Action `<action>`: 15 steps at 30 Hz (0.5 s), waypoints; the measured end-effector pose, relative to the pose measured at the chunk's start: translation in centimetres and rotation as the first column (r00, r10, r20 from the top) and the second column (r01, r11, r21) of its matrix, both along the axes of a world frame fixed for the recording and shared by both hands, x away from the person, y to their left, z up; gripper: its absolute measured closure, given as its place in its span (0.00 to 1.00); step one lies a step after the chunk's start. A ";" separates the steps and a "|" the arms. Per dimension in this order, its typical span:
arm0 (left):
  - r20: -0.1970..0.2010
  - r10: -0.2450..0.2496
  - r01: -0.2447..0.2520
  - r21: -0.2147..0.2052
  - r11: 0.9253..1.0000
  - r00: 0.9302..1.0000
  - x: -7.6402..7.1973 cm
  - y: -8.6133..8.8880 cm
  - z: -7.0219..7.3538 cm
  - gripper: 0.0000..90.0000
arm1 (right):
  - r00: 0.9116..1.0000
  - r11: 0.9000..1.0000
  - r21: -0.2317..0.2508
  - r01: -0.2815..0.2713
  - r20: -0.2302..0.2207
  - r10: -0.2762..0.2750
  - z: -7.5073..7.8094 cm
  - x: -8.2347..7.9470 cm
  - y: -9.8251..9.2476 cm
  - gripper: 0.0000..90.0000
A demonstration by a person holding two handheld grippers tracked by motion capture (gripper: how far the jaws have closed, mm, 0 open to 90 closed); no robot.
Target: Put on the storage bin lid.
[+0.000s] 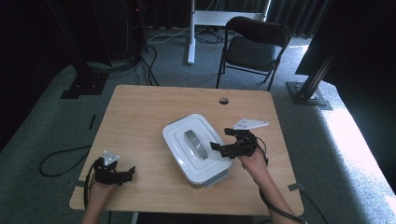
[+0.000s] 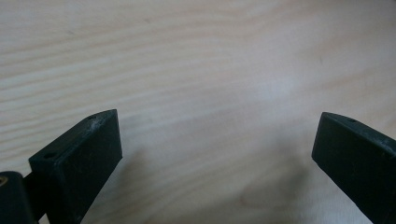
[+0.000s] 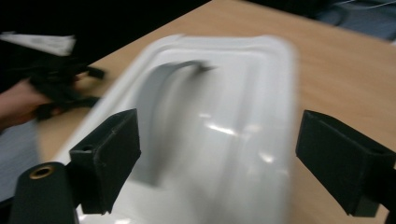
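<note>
Right gripper view: white lidded box (image 3: 219,140) motion-blurred, near end cut off by bottom edge; latch detail unreadable. Left gripper (image 3: 56,88) blurred at the table's far edge, jaw state unreadable there.

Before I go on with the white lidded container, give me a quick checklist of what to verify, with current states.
1. White rectangular plastic container flat on the wooden table: ok.
2. Lid with grey arched handle seated on it: ok, looks flush.
3. Right gripper jaws open, nothing held: ok.
4. Right gripper at the container's right edge, pointing at the handle: ok.
5. Left gripper open over bare table, apart from container: ok.
6. Lid latched: cannot tell.
</note>
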State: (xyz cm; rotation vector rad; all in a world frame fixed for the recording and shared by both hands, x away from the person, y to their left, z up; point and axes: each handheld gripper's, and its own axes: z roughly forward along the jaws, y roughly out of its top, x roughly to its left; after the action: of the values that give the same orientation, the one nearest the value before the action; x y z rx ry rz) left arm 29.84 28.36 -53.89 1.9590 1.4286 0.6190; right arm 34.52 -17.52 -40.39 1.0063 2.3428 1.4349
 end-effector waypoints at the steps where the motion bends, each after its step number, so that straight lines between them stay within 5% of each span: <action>1: 0.007 0.004 -0.004 -0.012 1.000 1.000 0.1 0.0 0.2 0.02 | 1.000 1.000 -0.002 0.025 0.017 -0.025 0.0 0.4 -0.6 0.14; 6: -0.001 -0.012 0.012 -0.009 1.000 1.000 0.5 -0.9 0.5 0.02 | 0.992 0.992 0.034 0.121 0.039 -0.122 -1.1 2.2 -3.3 0.14; 12: 0.013 -0.047 0.047 0.004 0.999 0.999 1.1 -3.3 0.9 0.02 | 0.970 0.969 -0.051 0.243 0.033 -0.242 -3.6 3.7 -5.1 0.14; 15: 0.024 -0.072 0.072 0.007 0.997 0.997 1.4 -4.8 1.3 0.02 | 0.963 0.962 -0.044 0.271 0.000 -0.271 -5.0 4.2 -5.9 0.14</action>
State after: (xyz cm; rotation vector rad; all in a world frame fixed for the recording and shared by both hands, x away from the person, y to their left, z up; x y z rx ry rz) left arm 31.22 23.53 -52.62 1.9915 1.3370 0.6132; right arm 38.67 -23.39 -45.44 1.2628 2.1284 1.2727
